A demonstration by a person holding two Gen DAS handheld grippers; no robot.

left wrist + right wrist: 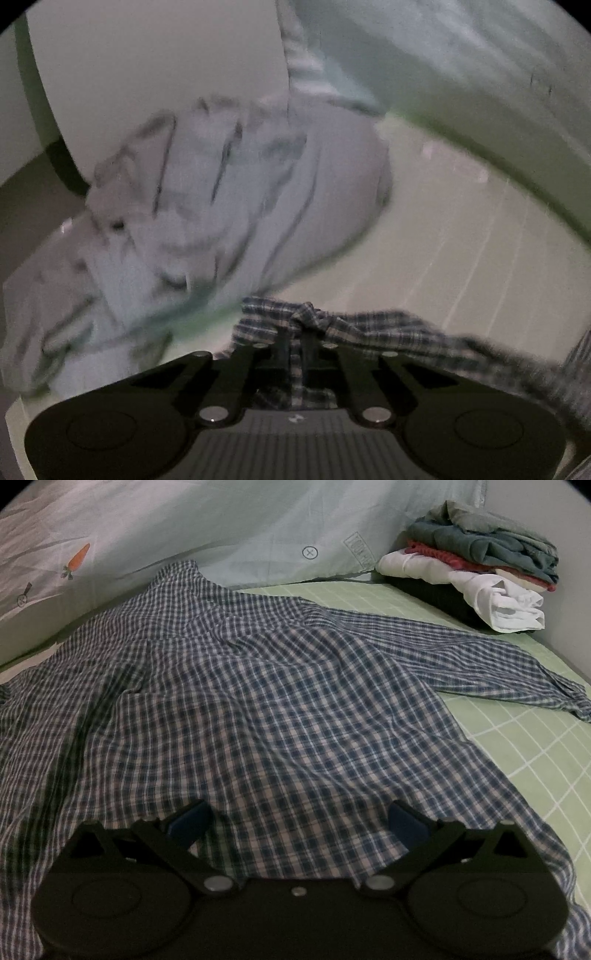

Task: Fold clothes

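Observation:
A blue-and-white checked shirt (258, 701) lies spread across the green gridded bed sheet (535, 753), one sleeve stretched toward the right. My right gripper (299, 819) stands open just above the shirt's near part, its blue-padded fingers (402, 823) wide apart with nothing between them. In the blurred left wrist view my left gripper (295, 343) is shut on a bunched edge of the checked shirt (369, 328), which trails off to the right, lifted above the sheet.
A stack of folded clothes (476, 568) sits at the bed's far right corner by the wall. A pale pillow (221, 535) with a carrot print runs along the head. A crumpled pale cloth (207, 206) fills the left wrist view's middle.

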